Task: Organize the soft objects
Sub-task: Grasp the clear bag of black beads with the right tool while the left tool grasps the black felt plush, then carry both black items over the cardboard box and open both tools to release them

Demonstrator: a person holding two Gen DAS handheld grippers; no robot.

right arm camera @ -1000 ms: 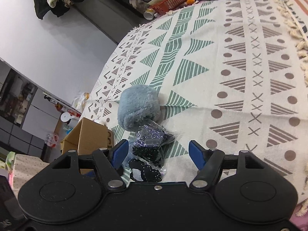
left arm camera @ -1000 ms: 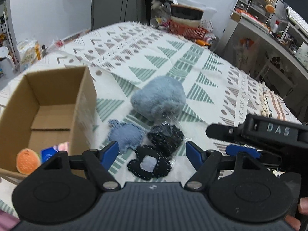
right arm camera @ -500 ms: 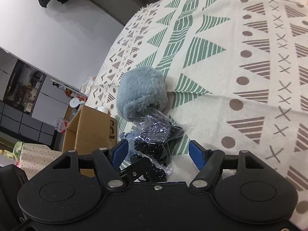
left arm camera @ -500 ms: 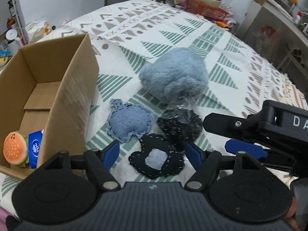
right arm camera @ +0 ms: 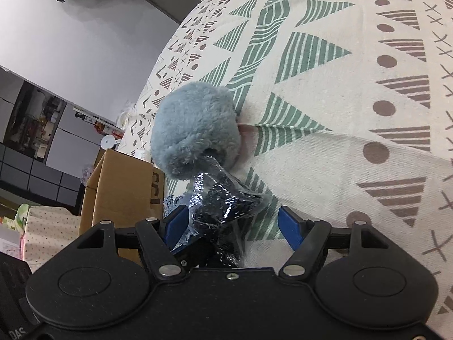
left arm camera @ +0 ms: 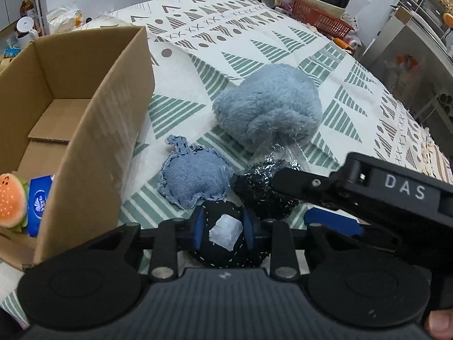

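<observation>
While the left gripper [left arm camera: 222,233] is clenching its two blue fingers [left arm camera: 197,231] on the dark patch [left arm camera: 226,238] with the pale square sewn on it, the right gripper [right arm camera: 232,226] is hanging released, its jaws spread wide on either side of the black bundle in clear wrap [right arm camera: 223,206]. Whether those fingers are touching the wrap cannot be told. Both are working near the front edge of the tablecloth [left arm camera: 283,53], which is covering the whole table.

Four soft things are lying on the cloth in one tight cluster. Nearest is the dark patch, pinched between the left fingers. Just behind it to the left the denim pillow [left arm camera: 194,180] is lying flat, and to the right is the black bundle, seen from the left wrist at [left arm camera: 260,189], partly under the right gripper's arm. Farthest of the four, the fluffy blue toy [left arm camera: 269,110] is sitting behind the bundle, touching its wrap; the right wrist view shows it at [right arm camera: 195,130].

One cardboard box [left arm camera: 93,130] is standing open toward the left edge of the table, beside the denim pillow. Two things are showing in its near corner: one burger toy [left arm camera: 11,198] and one blue packet [left arm camera: 39,201] just beside it.

One red basket [left arm camera: 322,21] is sitting beyond the far edge.
</observation>
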